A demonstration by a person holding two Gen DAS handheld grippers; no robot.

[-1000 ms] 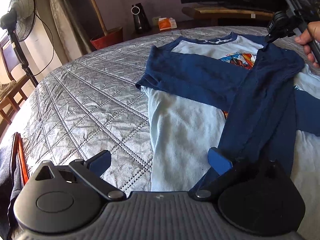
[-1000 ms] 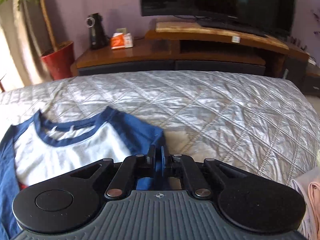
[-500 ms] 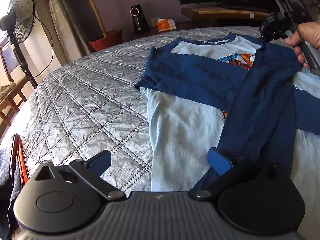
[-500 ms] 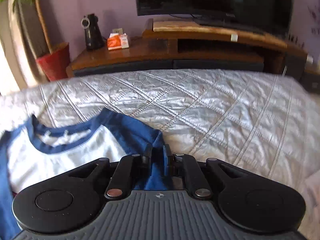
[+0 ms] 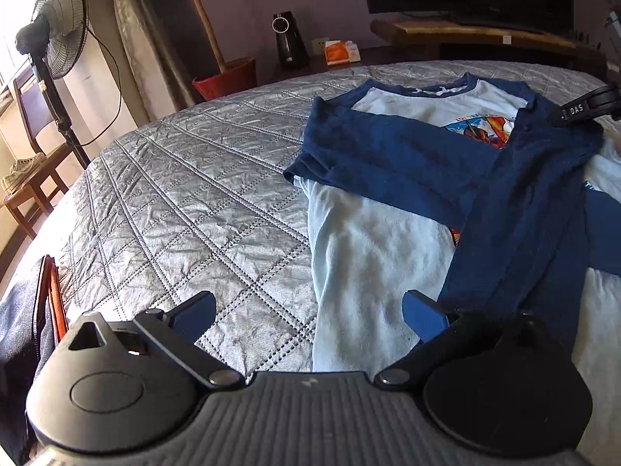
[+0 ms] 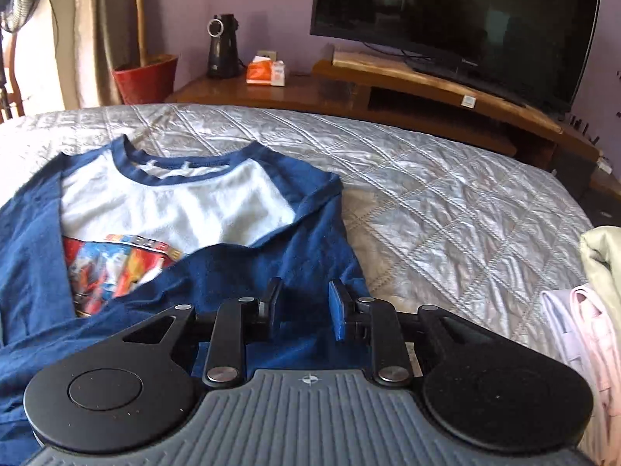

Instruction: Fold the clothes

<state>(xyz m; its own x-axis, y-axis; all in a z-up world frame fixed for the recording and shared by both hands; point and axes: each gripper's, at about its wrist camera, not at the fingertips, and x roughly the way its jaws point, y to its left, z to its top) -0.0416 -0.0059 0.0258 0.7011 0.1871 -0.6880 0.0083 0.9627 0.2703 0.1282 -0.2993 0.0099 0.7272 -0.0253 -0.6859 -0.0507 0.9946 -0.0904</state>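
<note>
A white shirt with navy raglan sleeves (image 5: 388,248) (image 6: 174,202) lies flat on the silver quilted bed (image 5: 186,202) (image 6: 446,194). Both navy sleeves are folded across its chest and cross over the colourful print (image 5: 481,128) (image 6: 116,264). My left gripper (image 5: 306,310) hovers open at the shirt's lower left edge, its right finger beside the end of one sleeve. My right gripper (image 6: 304,306) stands open just above the navy shoulder cloth, nothing between its fingers. The right gripper's body (image 5: 586,106) shows at the shirt's right shoulder in the left wrist view.
Folded pale garments (image 6: 590,310) lie at the bed's right edge. Beyond the bed stand a wooden TV bench (image 6: 427,89) with a television (image 6: 454,19), a potted plant (image 5: 229,77), a standing fan (image 5: 58,39) and a chair (image 5: 31,147). A dark bag (image 5: 35,330) sits near left.
My right gripper has opened and let go of the navy sleeve at the shoulder, and pulled back a little. The left gripper stays open in place.
</note>
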